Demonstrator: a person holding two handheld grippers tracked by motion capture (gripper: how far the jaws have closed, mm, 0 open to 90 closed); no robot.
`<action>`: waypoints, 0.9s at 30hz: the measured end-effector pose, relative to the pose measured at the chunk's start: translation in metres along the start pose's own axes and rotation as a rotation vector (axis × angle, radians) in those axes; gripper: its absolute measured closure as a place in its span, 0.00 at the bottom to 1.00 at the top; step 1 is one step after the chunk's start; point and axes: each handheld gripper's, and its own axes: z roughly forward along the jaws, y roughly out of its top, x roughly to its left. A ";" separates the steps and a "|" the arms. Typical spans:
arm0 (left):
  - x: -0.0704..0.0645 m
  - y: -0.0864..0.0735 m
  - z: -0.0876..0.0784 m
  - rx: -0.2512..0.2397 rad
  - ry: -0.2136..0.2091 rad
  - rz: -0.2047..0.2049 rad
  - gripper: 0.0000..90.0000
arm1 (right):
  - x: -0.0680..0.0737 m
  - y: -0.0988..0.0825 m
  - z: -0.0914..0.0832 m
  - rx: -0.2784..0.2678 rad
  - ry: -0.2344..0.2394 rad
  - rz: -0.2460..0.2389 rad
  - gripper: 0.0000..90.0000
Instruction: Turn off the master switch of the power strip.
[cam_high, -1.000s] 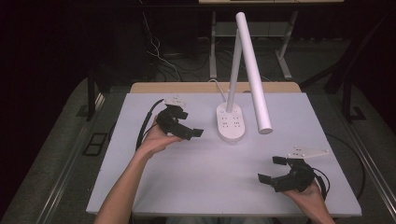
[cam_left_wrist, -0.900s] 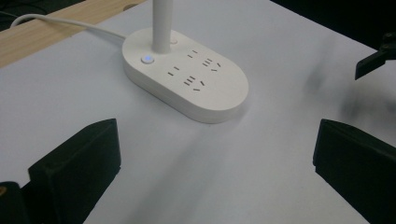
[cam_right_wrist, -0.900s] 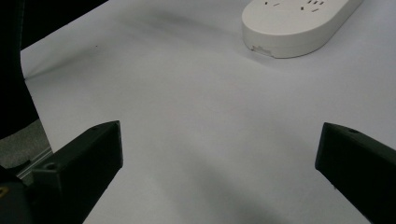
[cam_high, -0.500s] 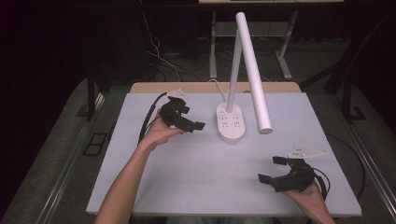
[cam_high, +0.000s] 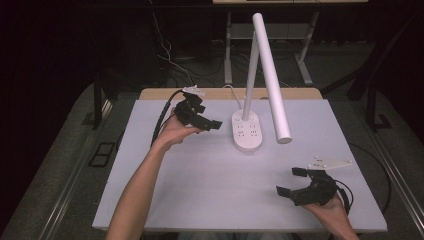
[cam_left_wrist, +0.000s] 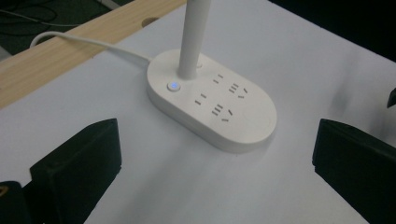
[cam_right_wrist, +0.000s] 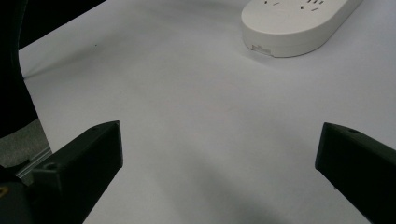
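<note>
A white desk lamp stands at the back middle of the table on an oval base (cam_high: 247, 132) with sockets in its top. Its long tube head (cam_high: 270, 75) slants down over the base. In the left gripper view the base (cam_left_wrist: 212, 105) lies just ahead, and a small button (cam_left_wrist: 173, 86) glows blue beside the stem (cam_left_wrist: 194, 37). My left gripper (cam_high: 209, 120) hovers open just left of the base, holding nothing. My right gripper (cam_high: 290, 181) stands open and empty near the front right of the table, and the base (cam_right_wrist: 299, 23) lies far ahead of its jaws.
The white tabletop (cam_high: 200, 190) carries nothing else. A white cable (cam_left_wrist: 84, 39) runs from the lamp base over the wooden strip (cam_high: 220, 93) at the table's back edge. Black cables trail from both grippers, and dark floor surrounds the table.
My left gripper has moved away from me and to the right, closer to the lamp base. The right gripper has stayed where it was.
</note>
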 end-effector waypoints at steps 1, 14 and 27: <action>0.000 0.002 0.001 0.000 -0.001 -0.002 0.00 | 0.000 0.000 0.000 0.000 0.001 0.000 0.00; 0.010 0.016 0.023 -0.027 -0.003 -0.031 0.02 | -0.001 0.000 -0.001 -0.004 0.008 -0.004 0.00; 0.020 0.019 0.051 -0.056 0.004 -0.110 0.11 | -0.002 -0.001 -0.002 -0.007 0.006 0.002 0.00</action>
